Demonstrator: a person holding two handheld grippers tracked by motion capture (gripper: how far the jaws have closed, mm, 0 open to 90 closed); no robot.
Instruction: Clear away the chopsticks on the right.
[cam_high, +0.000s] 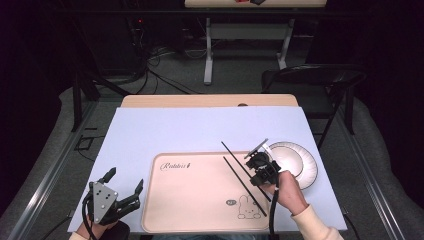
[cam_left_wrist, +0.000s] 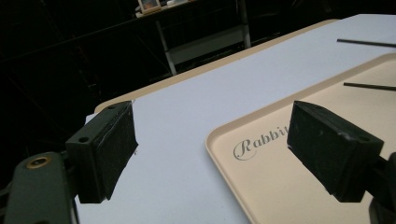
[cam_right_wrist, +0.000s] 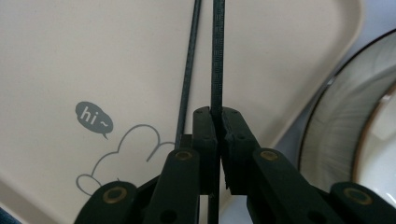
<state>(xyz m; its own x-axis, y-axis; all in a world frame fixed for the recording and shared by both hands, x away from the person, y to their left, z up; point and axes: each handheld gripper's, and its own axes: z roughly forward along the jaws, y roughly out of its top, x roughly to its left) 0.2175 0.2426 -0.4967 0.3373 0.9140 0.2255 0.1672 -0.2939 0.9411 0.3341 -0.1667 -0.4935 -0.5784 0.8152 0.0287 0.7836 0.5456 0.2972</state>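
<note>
The chopstick (cam_right_wrist: 217, 56) that is being handled is a thin black stick, and it is pinched between the pressed-together jaws of the right gripper (cam_right_wrist: 219, 122), from where it runs straight away over the right part of the beige tray (cam_right_wrist: 116, 56). A second chopstick (cam_right_wrist: 187, 74) lies just beside it on the tray, almost parallel, and in the high view both sticks cross the tray's right side diagonally, with their far ends reaching past the rim onto the pale blue mat (cam_high: 165, 130). I cannot tell for sure if the held stick already touches the tray or is a little above it. The step seems to be laying this stick next to its partner, so it is good to bring it down level, so that one end does not strike first and bounce, keep the small gap between the two even, and spread the jaws only when the stick rests along its length. The plate (cam_high: 300, 160) stands close on the right, just beside the hand, so the gripper should back away without swinging toward it. The left gripper (cam_high: 124, 184) waits with its jaws spread wide and empty near the tray's left edge, well apart from the work.
</note>
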